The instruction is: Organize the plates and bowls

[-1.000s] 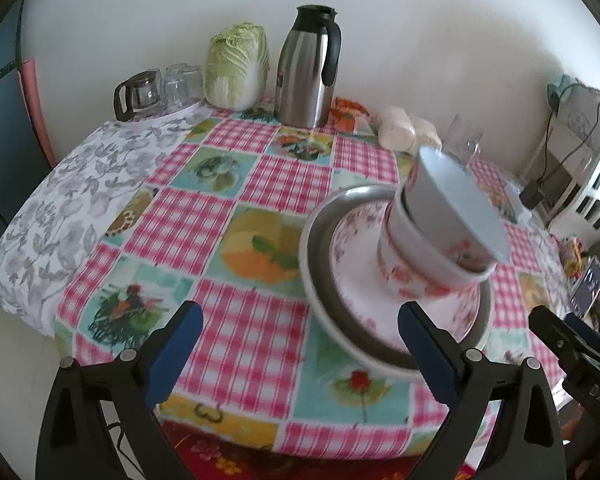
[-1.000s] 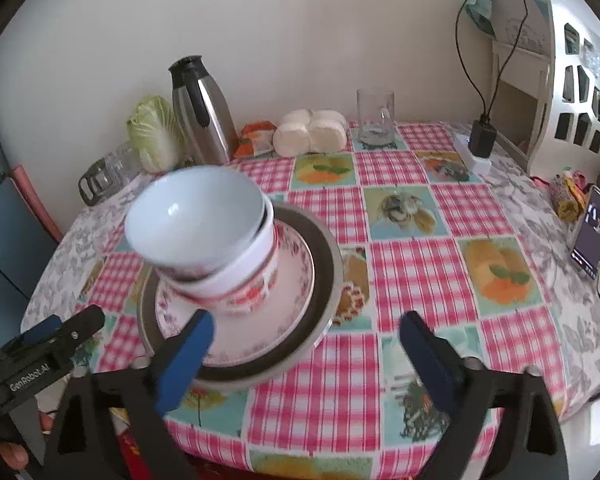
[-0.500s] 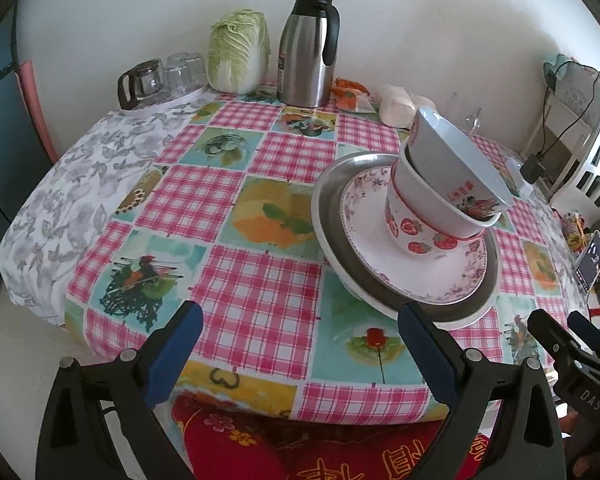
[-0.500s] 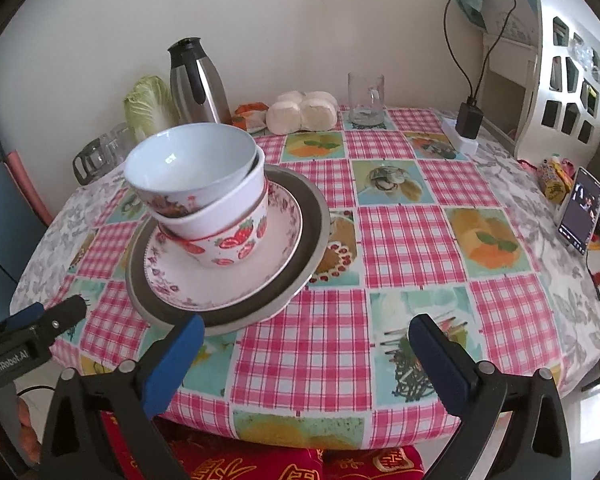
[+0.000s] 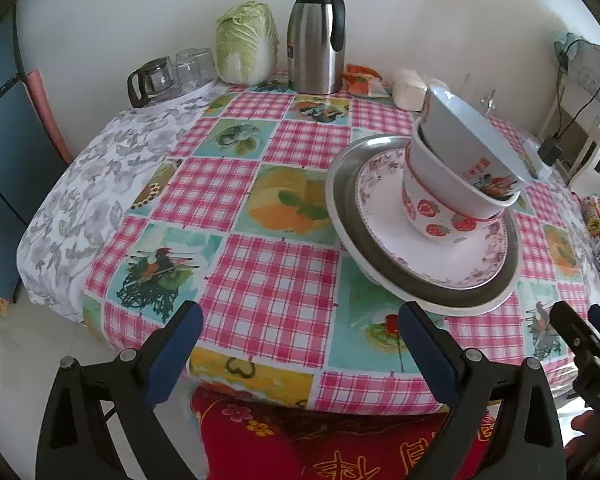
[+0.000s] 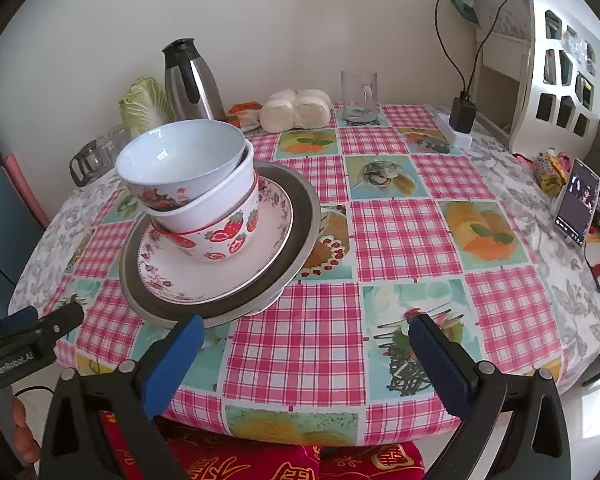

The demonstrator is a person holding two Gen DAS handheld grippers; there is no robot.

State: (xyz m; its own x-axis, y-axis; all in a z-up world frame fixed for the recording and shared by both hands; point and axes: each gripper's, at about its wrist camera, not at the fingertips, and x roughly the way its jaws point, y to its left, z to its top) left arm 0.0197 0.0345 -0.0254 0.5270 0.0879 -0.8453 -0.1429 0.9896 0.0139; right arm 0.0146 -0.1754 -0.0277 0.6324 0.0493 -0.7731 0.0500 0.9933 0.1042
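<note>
I see my left gripper (image 5: pixel 297 330) and right gripper (image 6: pixel 306 340) both spread wide and holding nothing, hanging at the near edge of the table (image 6: pixel 400 236). On the checked cloth stands 1 stack: a grey metal plate (image 6: pixel 300 216) under a floral plate (image 6: pixel 171 276), and on that 3 nested bowls, the strawberry bowl (image 6: pixel 227 240) lowest and the pale blue bowl (image 6: pixel 179 156) tilted on top.

I see soft, even daylight in both views, bright on the wall (image 5: pixel 139 20), shadows faint. Fisheye bending curves the table (image 6: pixel 420 240) edge; black vignette fills the corners. Focus is sharp, slight glare on the flask (image 5: pixel 316 52)
</note>
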